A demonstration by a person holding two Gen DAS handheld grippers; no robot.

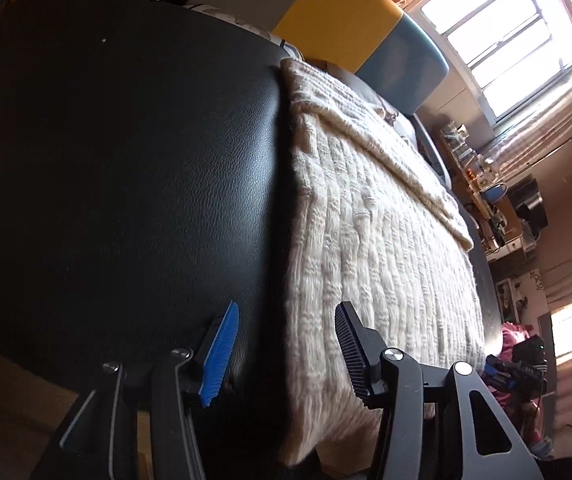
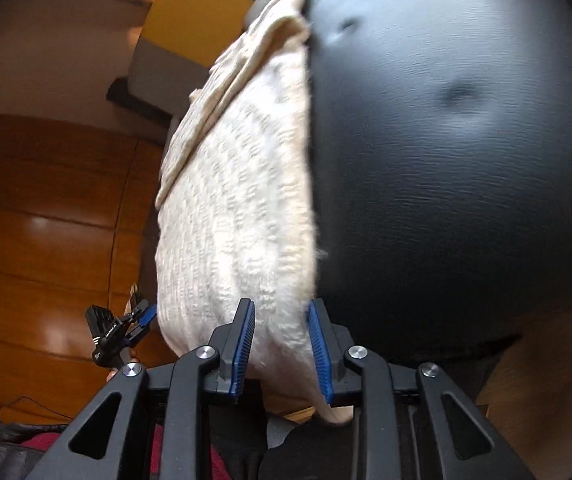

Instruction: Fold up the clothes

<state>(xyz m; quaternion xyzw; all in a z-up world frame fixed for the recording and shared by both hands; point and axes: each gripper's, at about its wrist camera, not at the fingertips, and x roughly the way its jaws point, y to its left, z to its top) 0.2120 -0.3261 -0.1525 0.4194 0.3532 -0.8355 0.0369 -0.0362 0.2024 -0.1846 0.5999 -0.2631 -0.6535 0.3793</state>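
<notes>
Right gripper (image 2: 280, 322) jaws straddling cream knit sweater (image 2: 237, 208), left gripper (image 1: 288, 320) wide open, no legible writing

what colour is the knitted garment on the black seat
Cream, with a ribbed knit pattern; the sweater shows best in the left wrist view.

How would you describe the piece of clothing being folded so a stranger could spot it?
Look at the big black leather surface. Along one side of it lies the cream knitted sweater, already folded into a long strip. It is the only pale, fuzzy, ribbed thing there.
</notes>
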